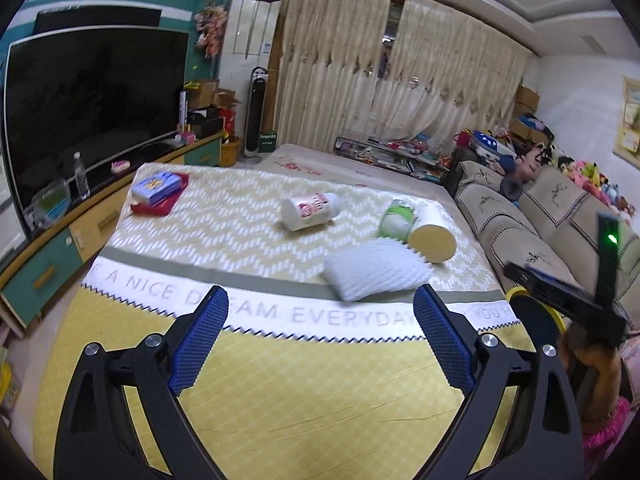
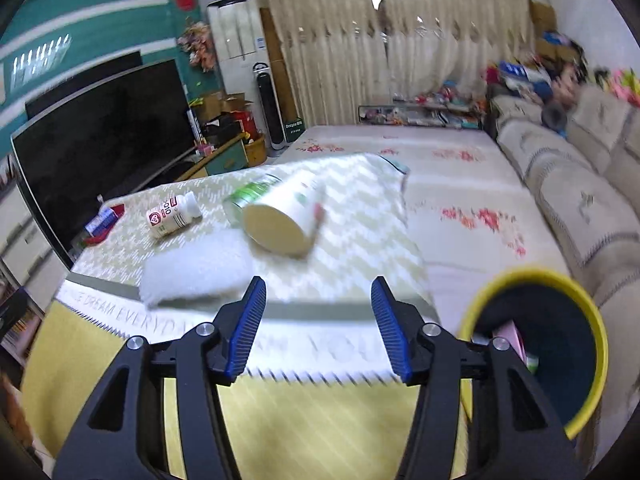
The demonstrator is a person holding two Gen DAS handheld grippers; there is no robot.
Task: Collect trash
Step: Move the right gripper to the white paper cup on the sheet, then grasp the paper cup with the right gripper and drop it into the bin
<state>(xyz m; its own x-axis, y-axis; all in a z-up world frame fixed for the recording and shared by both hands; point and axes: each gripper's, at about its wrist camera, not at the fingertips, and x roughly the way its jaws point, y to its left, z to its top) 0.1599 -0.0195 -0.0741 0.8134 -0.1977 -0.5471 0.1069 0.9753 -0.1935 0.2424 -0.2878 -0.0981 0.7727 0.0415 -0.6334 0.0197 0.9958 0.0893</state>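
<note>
Presently we hold both claws, left [image 1: 320,320] and right [image 2: 318,320], spread and empty above the counter [image 1: 280,400], since the white foam pad [image 1: 376,268] lies nearest and the yellow-rimmed bin [image 2: 560,344] waits beside.

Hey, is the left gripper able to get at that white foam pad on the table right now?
Probably yes. The left gripper is open and empty, and the white foam pad lies just ahead of its fingertips on the tablecloth, nothing between them. The paper cup touches the pad's far side only.

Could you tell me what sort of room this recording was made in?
Most likely a home living room: a large television on a low cabinet, a long sofa piled with soft toys, and curtains across the far wall.
</note>
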